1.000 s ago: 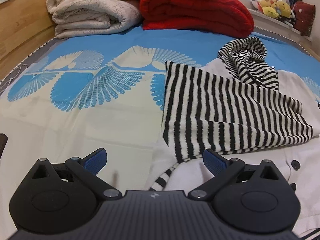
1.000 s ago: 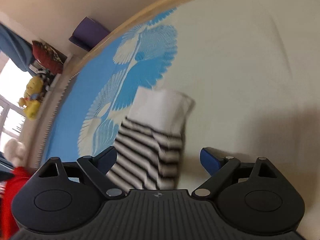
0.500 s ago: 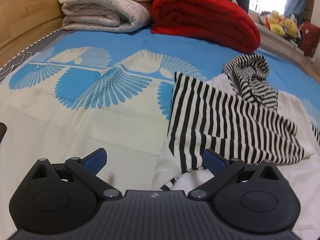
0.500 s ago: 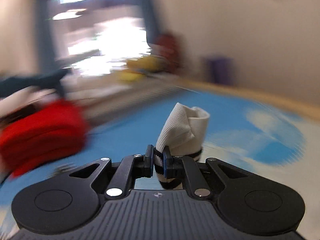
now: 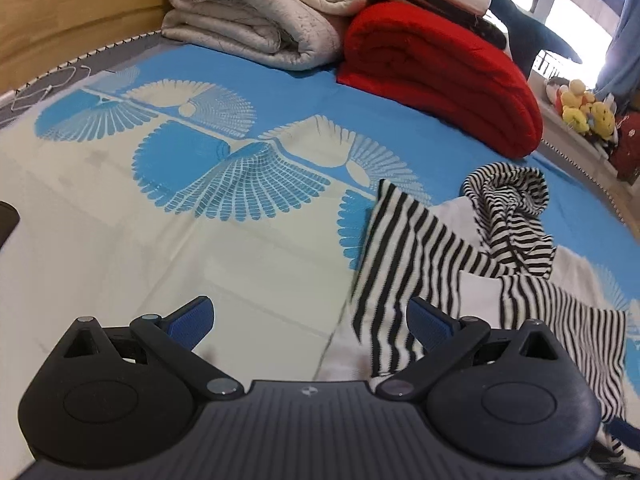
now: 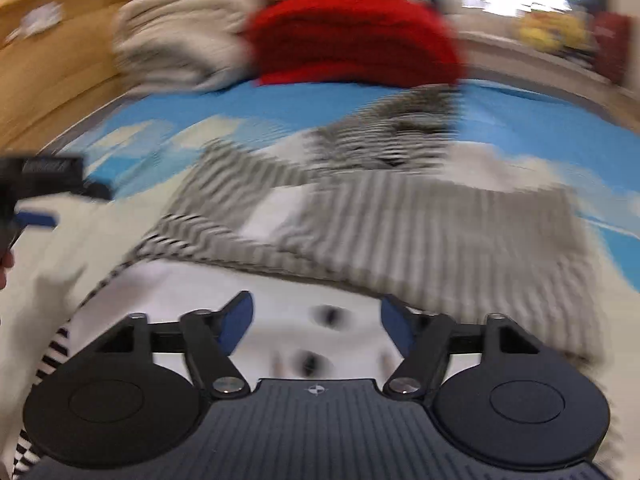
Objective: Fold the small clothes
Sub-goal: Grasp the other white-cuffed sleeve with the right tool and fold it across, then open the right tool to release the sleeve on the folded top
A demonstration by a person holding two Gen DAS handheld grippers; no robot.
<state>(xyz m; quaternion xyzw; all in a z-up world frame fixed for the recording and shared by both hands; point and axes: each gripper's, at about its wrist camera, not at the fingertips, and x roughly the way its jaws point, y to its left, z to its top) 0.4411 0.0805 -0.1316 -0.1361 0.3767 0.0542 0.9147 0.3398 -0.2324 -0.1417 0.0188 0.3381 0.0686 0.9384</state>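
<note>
While blurred, nothing legible — striped garment (image 5: 432, 256) bears no label.

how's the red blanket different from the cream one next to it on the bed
The red blanket is bright red with a smooth surface; the cream blanket is off-white with a crinkled texture. The red blanket is one thick folded roll, while the cream blanket shows several stacked layers. The red blanket lies nearer the striped garment. Both are folded and sit side by side at the far end of the bed.
</note>
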